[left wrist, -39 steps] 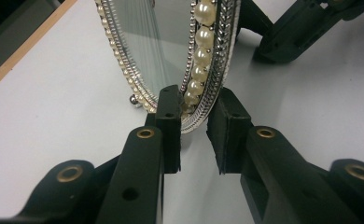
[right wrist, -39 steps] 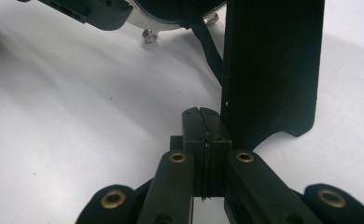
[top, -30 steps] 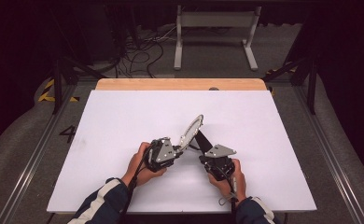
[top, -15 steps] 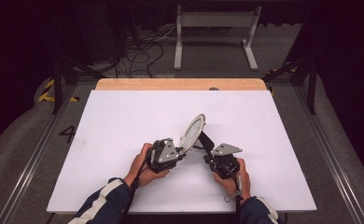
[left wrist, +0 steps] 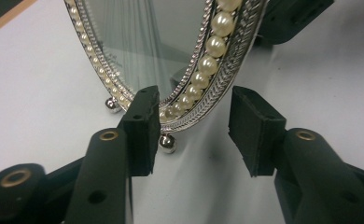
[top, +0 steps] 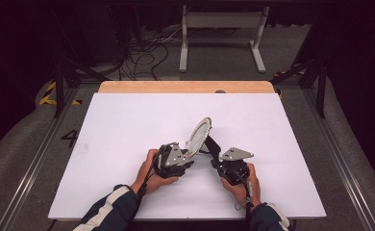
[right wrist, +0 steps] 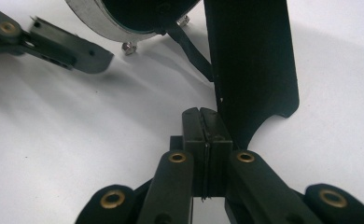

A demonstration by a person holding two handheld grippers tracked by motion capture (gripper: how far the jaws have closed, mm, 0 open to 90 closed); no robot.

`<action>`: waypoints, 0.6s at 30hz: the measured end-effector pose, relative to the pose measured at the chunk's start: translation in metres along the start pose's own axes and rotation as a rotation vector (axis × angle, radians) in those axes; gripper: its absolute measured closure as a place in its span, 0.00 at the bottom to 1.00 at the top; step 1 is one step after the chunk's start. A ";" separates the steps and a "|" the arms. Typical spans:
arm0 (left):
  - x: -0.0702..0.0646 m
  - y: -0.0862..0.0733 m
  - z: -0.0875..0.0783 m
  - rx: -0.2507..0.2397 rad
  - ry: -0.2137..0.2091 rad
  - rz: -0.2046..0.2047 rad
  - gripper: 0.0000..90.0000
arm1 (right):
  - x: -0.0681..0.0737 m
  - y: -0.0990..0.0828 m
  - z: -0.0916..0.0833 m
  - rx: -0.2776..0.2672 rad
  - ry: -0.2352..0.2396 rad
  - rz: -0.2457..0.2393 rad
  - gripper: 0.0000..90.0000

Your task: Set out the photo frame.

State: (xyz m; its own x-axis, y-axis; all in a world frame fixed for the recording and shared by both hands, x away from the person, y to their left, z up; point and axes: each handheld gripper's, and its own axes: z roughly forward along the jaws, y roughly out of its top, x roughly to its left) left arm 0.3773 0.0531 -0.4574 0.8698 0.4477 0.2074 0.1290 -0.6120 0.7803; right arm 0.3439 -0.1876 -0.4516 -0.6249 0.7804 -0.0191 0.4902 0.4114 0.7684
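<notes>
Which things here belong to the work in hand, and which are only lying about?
In the work: oval pearl-rimmed frame; its black back stand; left gripper, jaws just opened off the rim; right gripper, shut.

Lying about: cables and a metal stand on the floor.

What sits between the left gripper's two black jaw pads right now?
In the left gripper view, the bottom rim of the oval pearl-trimmed silver picture frame sits between the left gripper's pads, which have just been opening; the right pad stands clear of it.
</notes>
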 end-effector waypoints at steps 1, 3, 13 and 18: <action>0.000 0.000 0.001 -0.005 -0.001 -0.003 0.58 | 0.000 0.000 0.000 -0.001 0.001 0.000 1.00; 0.001 -0.001 0.002 -0.015 0.003 -0.011 0.59 | 0.001 0.001 0.001 -0.002 0.002 -0.001 0.99; 0.000 0.001 0.000 -0.053 0.014 0.039 0.71 | 0.001 -0.001 0.006 0.016 -0.004 -0.009 0.98; -0.001 0.001 0.000 -0.062 0.002 0.043 0.71 | 0.000 -0.001 0.007 0.020 -0.005 -0.009 0.99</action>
State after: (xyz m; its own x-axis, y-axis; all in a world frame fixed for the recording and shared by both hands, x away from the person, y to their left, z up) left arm 0.3772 0.0519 -0.4570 0.8731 0.4233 0.2420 0.0624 -0.5892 0.8055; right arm 0.3477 -0.1852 -0.4568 -0.6265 0.7789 -0.0287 0.4970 0.4276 0.7551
